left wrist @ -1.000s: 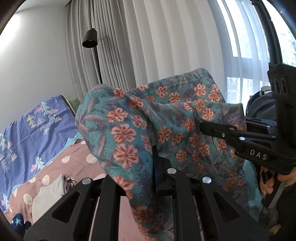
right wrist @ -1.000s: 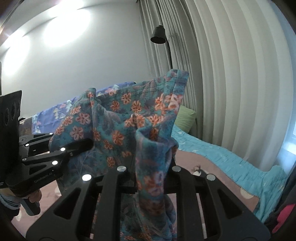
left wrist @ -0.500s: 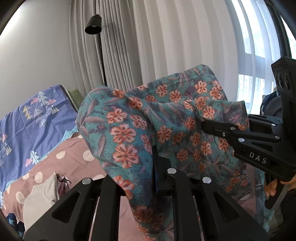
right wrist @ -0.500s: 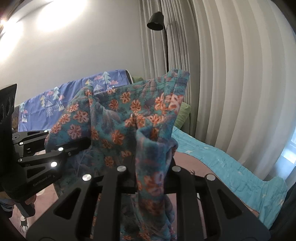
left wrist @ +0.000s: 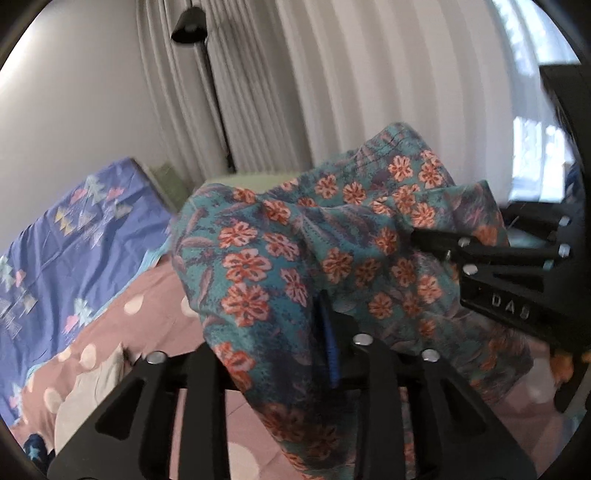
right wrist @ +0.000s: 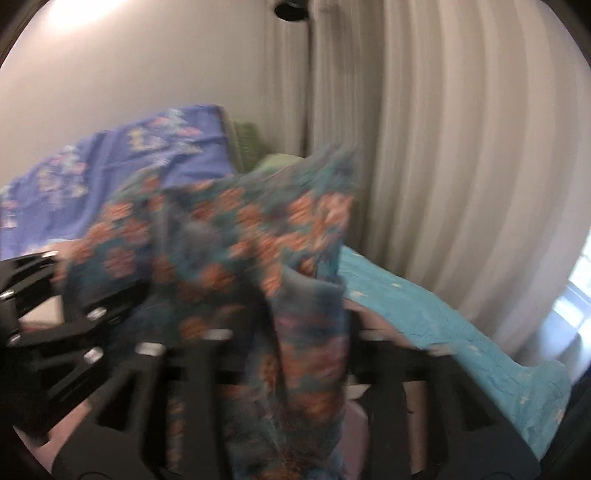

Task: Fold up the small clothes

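Both grippers' jaws just opening; floral garment (left wrist: 332,251) between them.

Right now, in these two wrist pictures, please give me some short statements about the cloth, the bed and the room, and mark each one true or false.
1. The floral garment is teal with orange flowers. True.
2. The floral garment lies flat and folded on the bed. False: it hangs bunched up between the left gripper and the right gripper.
3. The polka-dot cover on the bed is brownish pink with pale dots. True.
4. The lamp in front of the curtain is white. False: its shade and pole are black.
5. A blue bedsheet with small tree shapes lies at the left. True.
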